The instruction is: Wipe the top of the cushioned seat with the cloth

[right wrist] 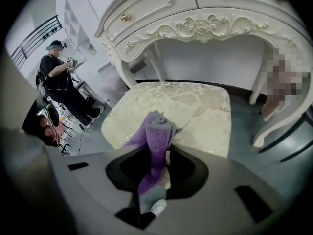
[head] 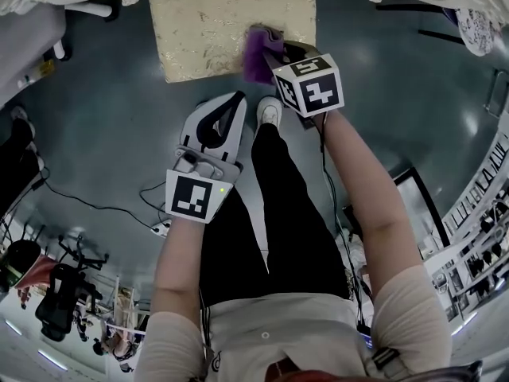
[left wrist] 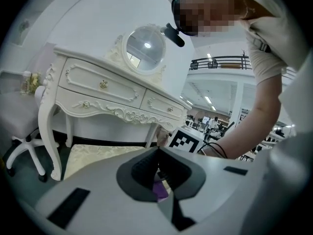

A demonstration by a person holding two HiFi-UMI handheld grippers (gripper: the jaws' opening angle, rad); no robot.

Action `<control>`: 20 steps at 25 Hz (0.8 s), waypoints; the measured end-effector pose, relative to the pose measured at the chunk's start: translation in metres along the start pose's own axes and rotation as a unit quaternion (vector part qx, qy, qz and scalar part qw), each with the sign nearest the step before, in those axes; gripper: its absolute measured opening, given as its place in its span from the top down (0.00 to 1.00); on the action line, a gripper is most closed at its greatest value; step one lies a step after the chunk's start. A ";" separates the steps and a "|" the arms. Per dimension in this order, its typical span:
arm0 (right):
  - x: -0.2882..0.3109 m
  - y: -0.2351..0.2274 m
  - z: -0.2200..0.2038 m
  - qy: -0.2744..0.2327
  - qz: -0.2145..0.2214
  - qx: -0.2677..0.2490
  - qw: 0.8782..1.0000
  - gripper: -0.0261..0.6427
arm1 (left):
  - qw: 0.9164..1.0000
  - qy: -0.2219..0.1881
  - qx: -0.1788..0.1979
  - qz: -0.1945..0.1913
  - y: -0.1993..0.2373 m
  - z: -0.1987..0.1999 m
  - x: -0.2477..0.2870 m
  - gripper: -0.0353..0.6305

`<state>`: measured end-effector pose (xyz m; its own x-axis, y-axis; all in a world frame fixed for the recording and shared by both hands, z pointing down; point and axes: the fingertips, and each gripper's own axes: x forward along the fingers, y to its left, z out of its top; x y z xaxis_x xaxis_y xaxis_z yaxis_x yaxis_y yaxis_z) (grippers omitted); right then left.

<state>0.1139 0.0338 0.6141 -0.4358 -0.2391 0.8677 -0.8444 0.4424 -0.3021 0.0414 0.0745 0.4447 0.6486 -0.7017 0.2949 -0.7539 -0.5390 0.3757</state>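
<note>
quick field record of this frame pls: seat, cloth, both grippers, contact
seat: cushioned seat, cream patterned top, in front of white dressing table
cloth: purple cloth, at the seat's near right edge
right gripper: shut on cloth
left gripper: shut, empty, over the floor short of the seat
contact: cannot tell whether the cloth touches the seat

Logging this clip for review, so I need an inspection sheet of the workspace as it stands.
Surface: cushioned seat, cream patterned top, bare apart from the cloth.
Job's things: purple cloth over the seat's near edge; contact unclear.
Clutter: nothing seen on the seat.
Grippers: right gripper shut on the cloth; left gripper shut, empty, held short of the seat.
Cables: black cable and power strip on the floor.
Surroundings: white dressing table with round mirror behind the seat; another person farther off.
</note>
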 end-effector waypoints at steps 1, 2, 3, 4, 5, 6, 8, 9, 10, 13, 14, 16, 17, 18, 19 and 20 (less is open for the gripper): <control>-0.003 -0.006 -0.002 0.000 -0.001 0.000 1.000 0.81 | 1.000 0.001 0.001 -0.001 -0.004 -0.001 0.004 0.93; -0.006 -0.012 -0.004 -0.001 -0.001 0.000 1.000 0.81 | 1.000 0.002 0.002 -0.002 -0.008 -0.002 0.008 0.93; -0.009 -0.019 -0.006 -0.002 -0.002 0.001 1.000 0.81 | 1.000 0.002 0.003 -0.003 -0.013 -0.002 0.013 0.93; -0.012 -0.025 -0.008 -0.004 -0.004 0.002 1.000 0.81 | 1.000 0.001 0.003 -0.004 -0.017 -0.003 0.017 0.93; -0.015 -0.030 -0.009 -0.007 -0.005 0.003 1.000 0.81 | 1.000 0.000 0.003 -0.006 -0.021 -0.003 0.021 0.93; -0.018 -0.036 -0.010 -0.009 -0.006 0.006 1.000 0.81 | 1.000 0.000 0.002 -0.007 -0.026 -0.002 0.025 0.93; -0.024 -0.048 -0.014 -0.011 -0.011 0.010 1.000 0.81 | 1.000 -0.001 -0.002 -0.011 -0.035 -0.002 0.033 0.93; -0.026 -0.055 -0.016 -0.010 -0.014 0.010 1.000 0.81 | 1.000 0.000 -0.002 -0.014 -0.039 -0.002 0.037 0.93; -0.028 -0.061 -0.017 -0.009 -0.017 0.009 1.000 0.81 | 1.000 0.002 -0.001 -0.017 -0.043 -0.003 0.041 0.93; -0.035 -0.081 -0.024 -0.002 -0.028 0.000 1.000 0.81 | 1.000 0.005 0.005 -0.022 -0.053 -0.005 0.049 0.93; -0.037 -0.087 -0.027 0.000 -0.033 -0.003 0.999 0.82 | 1.000 0.004 0.005 -0.022 -0.056 -0.005 0.050 0.93; -0.040 -0.098 -0.033 0.006 -0.045 -0.007 0.999 0.82 | 1.000 0.004 0.004 -0.022 -0.059 -0.006 0.051 0.93; -0.041 -0.103 -0.036 0.009 -0.052 -0.007 0.999 0.82 | 1.000 0.004 0.004 -0.022 -0.060 -0.008 0.052 0.93; -0.042 -0.107 -0.039 0.011 -0.059 -0.006 0.998 0.83 | 1.000 0.005 0.004 -0.023 -0.061 -0.009 0.053 0.93; -0.042 -0.111 -0.043 0.013 -0.066 -0.003 0.998 0.83 | 1.000 0.006 0.004 -0.025 -0.063 -0.011 0.053 0.93; -0.043 -0.115 -0.046 0.016 -0.075 0.000 0.997 0.83 | 1.000 0.007 0.005 -0.026 -0.064 -0.013 0.053 0.93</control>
<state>0.2439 0.0333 0.6292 -0.2945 -0.2756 0.9151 -0.8996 0.4030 -0.1681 0.1256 0.0781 0.4473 0.6883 -0.6660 0.2875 -0.7201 -0.5790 0.3824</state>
